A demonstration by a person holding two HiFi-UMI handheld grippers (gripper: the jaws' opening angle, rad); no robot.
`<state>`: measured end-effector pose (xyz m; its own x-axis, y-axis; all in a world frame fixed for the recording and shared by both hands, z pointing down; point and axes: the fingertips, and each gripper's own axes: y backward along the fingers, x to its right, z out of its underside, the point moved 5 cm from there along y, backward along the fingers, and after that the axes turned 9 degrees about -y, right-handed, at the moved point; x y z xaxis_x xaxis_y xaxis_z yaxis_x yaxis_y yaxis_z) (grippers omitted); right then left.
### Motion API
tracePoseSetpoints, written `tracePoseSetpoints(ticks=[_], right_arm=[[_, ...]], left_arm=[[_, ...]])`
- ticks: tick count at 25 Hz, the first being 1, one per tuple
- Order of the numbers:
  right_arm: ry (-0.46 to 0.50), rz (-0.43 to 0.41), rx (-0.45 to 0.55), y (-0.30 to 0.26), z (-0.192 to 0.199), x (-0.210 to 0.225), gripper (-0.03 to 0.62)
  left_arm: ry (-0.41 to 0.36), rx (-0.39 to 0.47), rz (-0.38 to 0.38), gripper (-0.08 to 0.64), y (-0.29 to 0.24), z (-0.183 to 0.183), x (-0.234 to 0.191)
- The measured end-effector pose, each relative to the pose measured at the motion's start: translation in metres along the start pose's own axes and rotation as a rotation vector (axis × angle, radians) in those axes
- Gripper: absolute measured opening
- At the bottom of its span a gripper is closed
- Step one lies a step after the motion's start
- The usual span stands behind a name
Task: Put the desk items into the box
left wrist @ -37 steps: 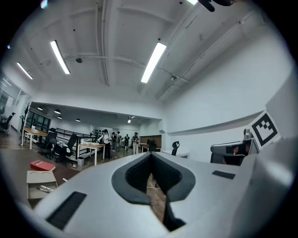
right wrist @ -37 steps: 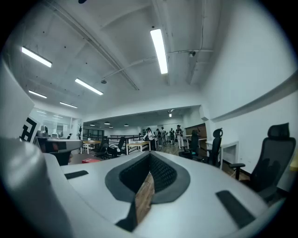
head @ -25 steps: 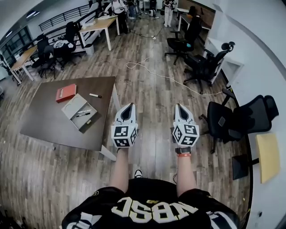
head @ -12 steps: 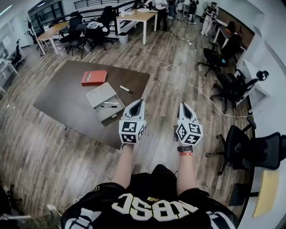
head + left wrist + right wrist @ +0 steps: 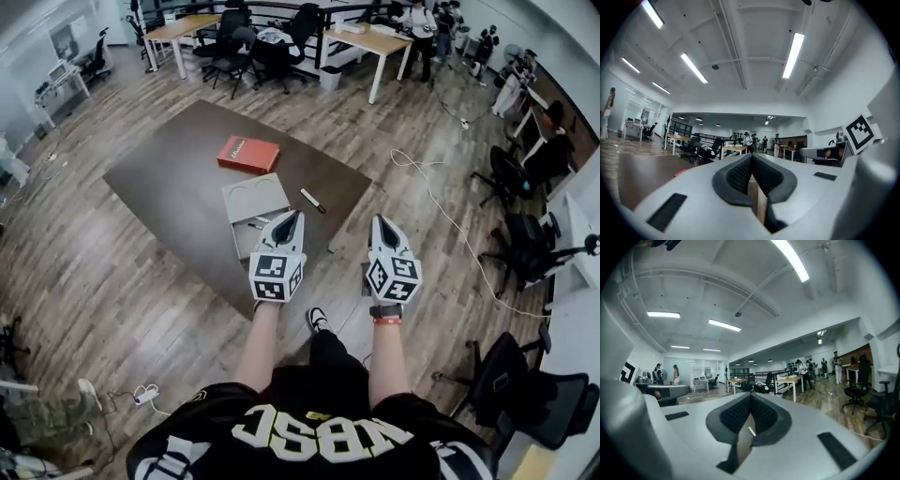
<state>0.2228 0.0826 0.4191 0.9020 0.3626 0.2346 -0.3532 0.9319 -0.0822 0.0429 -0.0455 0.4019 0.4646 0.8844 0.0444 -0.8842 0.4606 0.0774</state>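
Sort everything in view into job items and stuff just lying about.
Job:
- flat red book
- black-and-white marker pen
- open grey box
- dark brown table

Lying about:
- white floor cable
- black office chairs
- light wooden desks

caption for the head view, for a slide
Shut and empty, left gripper and right gripper held before a dark table with red book, grey box and marker

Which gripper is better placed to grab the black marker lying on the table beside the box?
Left. The left gripper sits nearer the marker, over the table edge by the box. The right gripper hangs over floor. Both are shut and empty.
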Motion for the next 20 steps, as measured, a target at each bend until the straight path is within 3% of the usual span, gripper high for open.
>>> tracePoseSetpoints(ticks=[10,20], right_arm=[[0.040,-0.270,-0.136,-0.157,-0.001,-0.019,0.009],[0.067,-0.400,-0.325,-0.254,0.055,-0.012,0.011]], left_arm=[[0.008,-0.048,-0.226,0.014,-0.069,0.014,-0.070],[0.019,-0.163,-0.336,0.014,-0.112,0.064,-0.103]])
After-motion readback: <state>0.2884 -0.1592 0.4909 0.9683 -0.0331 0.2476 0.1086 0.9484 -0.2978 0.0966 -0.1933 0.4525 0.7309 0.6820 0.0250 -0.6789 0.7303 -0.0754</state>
